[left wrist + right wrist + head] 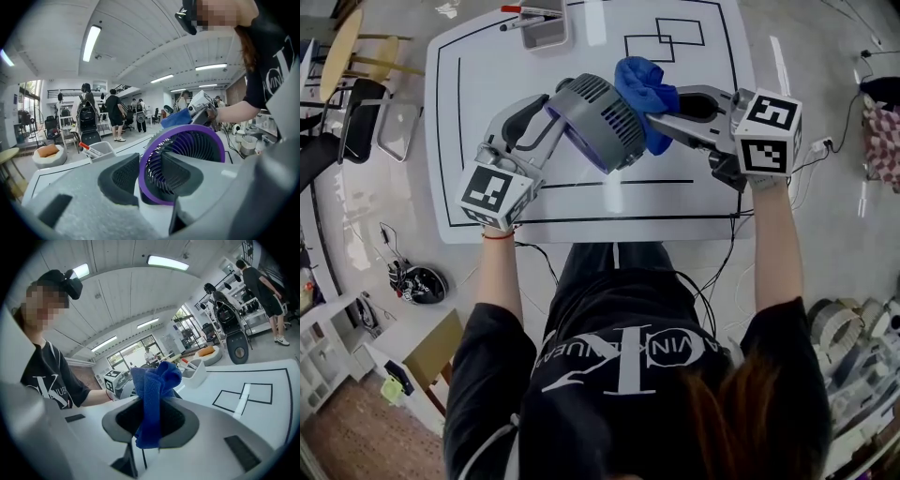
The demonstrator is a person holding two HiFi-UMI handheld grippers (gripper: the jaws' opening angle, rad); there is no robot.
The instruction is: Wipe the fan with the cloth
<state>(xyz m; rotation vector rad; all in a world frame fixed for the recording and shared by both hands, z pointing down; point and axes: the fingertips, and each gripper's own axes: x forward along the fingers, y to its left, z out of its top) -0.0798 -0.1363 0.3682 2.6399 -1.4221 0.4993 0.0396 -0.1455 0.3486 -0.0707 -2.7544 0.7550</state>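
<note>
Your left gripper (pixel 551 120) clamps the fan (pixel 600 122) by its purple rim, holding it tilted over the middle of the table (pixel 487 75), so your right gripper (pixel 677 114), pinching the bunched blue cloth (pixel 645 89), can rub its far right side.

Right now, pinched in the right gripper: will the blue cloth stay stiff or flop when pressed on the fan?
Probably floppy: the blue cloth bunches in folds above the right gripper and a tail droops below its jaws. Likely light, given the thin weave. It should crumple against the fan, not shove it.
</note>
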